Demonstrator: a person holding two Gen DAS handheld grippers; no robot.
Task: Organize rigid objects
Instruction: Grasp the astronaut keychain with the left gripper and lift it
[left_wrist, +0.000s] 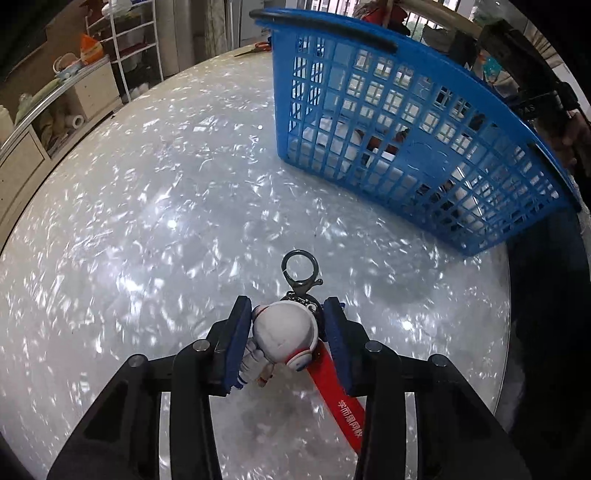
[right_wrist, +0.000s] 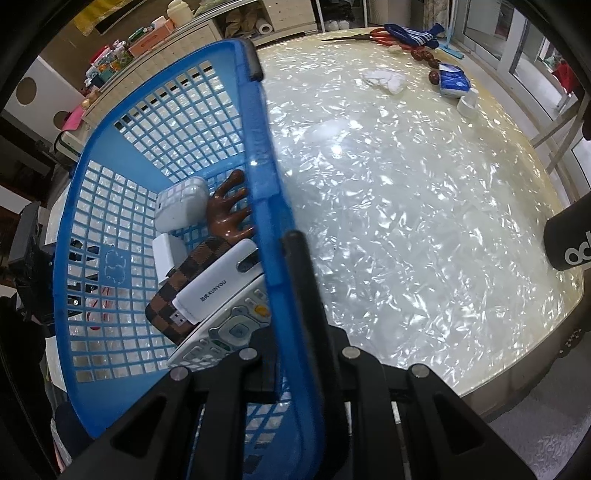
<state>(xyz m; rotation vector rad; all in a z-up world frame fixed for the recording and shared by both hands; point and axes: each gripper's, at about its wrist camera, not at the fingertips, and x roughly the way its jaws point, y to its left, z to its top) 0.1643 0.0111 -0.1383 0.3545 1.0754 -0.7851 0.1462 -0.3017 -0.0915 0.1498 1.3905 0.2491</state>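
- Here, a small white astronaut keychain (left_wrist: 284, 338) lies on the pearly, shimmering tabletop (left_wrist: 147, 221), its rounded helmet facing up, a dark metal clasp ring (left_wrist: 300, 267) stretching away from it and a red strap (left_wrist: 338, 398) trailing back under it.
- The left gripper (left_wrist: 288, 336) points steeply down over the figure, its blue pads (left_wrist: 236, 343) on either side of the helmet; the left pad touches it, the right pad sits just beside it, so the tongs look nearly pinched on the toy, probably to lift it.
- Beyond it, well apart across the table, stands a blue plastic lattice basket (left_wrist: 424, 155), tipped so its open side leans away.
- The right gripper (right_wrist: 291, 332) is pressed together on the basket's rim (right_wrist: 262, 155), seemingly to hold the basket tilted and steady for loading.
- Inside the basket lie a white remote control (right_wrist: 225, 332), a white power bank (right_wrist: 218, 284), a brown checked wallet (right_wrist: 184, 273), a brown hand-shaped object (right_wrist: 227, 210) and a white case (right_wrist: 181, 203).
- At the table's far edge sit scissors (right_wrist: 369, 35), a blue glove (right_wrist: 413, 37) and crumpled tissue (right_wrist: 384, 79).
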